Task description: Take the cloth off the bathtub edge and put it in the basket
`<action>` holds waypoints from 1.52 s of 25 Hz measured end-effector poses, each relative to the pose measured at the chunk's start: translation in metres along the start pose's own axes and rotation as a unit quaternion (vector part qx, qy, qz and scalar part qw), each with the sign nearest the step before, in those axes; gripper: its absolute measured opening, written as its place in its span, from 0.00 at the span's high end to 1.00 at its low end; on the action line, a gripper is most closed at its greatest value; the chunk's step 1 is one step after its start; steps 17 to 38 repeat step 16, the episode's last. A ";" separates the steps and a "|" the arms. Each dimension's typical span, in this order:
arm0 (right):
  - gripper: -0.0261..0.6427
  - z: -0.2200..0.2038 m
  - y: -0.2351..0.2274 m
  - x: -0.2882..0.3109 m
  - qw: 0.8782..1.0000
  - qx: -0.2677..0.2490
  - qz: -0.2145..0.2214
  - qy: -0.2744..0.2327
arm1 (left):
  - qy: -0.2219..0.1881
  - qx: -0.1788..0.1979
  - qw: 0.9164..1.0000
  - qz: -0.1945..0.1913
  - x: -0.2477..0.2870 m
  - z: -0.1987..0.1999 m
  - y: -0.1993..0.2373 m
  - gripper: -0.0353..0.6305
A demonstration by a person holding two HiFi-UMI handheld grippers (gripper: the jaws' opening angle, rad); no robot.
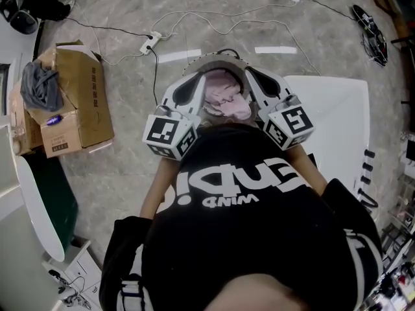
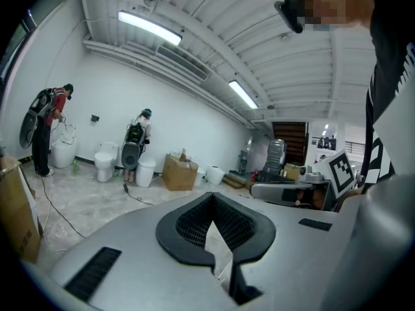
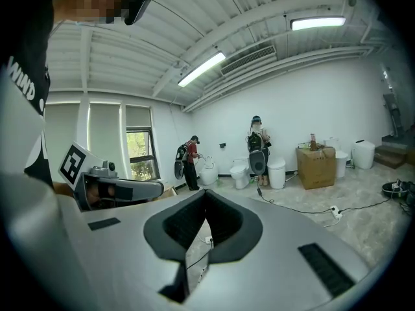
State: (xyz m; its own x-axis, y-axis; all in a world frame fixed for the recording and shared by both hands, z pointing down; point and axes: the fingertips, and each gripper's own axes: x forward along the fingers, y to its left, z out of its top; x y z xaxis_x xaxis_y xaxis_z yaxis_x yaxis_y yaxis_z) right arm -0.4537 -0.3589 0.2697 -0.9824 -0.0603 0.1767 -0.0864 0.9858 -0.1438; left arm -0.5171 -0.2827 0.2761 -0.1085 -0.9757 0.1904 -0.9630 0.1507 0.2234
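Note:
A crumpled pink cloth [image 1: 225, 97] lies low between my two grippers in the head view, inside what looks like a round grey-rimmed basket [image 1: 220, 59]; its lower part is hidden by the person's body. My left gripper [image 1: 196, 78] and right gripper [image 1: 251, 75] flank it, held roughly level. In the left gripper view my left gripper [image 2: 211, 198] has its black tips together with nothing between them. In the right gripper view my right gripper [image 3: 206, 197] is shut and empty too. A white bathtub [image 1: 340, 118] stands to the right.
A cardboard box [image 1: 78, 102] with a grey garment [image 1: 39, 86] stands at the left, beside another white tub [image 1: 35, 206]. A power strip [image 1: 150, 43] and cables cross the marble floor. Two people [image 3: 258, 144] stand by toilets [image 3: 238, 172] far off.

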 end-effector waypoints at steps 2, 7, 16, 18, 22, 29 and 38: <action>0.94 -0.001 0.001 0.000 1.000 0.001 -0.001 0.001 | 0.001 -0.001 1.000 0.000 -0.001 -0.001 0.001 0.93; 0.94 -0.004 0.005 -0.003 1.000 0.000 -0.001 0.003 | 0.005 -0.002 1.000 0.000 -0.004 -0.005 0.000 0.93; 0.94 -0.008 0.005 -0.005 1.000 0.003 -0.005 0.006 | 0.009 -0.003 1.000 -0.001 -0.004 -0.009 -0.001 0.93; 0.94 -0.008 0.005 -0.005 1.000 0.003 -0.005 0.006 | 0.009 -0.003 1.000 -0.001 -0.004 -0.009 -0.001 0.93; 0.94 -0.008 0.005 -0.005 1.000 0.003 -0.005 0.006 | 0.009 -0.003 1.000 -0.001 -0.004 -0.009 -0.001 0.93; 0.94 -0.008 0.005 -0.005 1.000 0.003 -0.005 0.006 | 0.009 -0.003 1.000 -0.001 -0.004 -0.009 -0.001 0.93; 0.94 -0.008 0.005 -0.005 1.000 0.003 -0.005 0.006 | 0.009 -0.003 1.000 -0.001 -0.004 -0.009 -0.001 0.93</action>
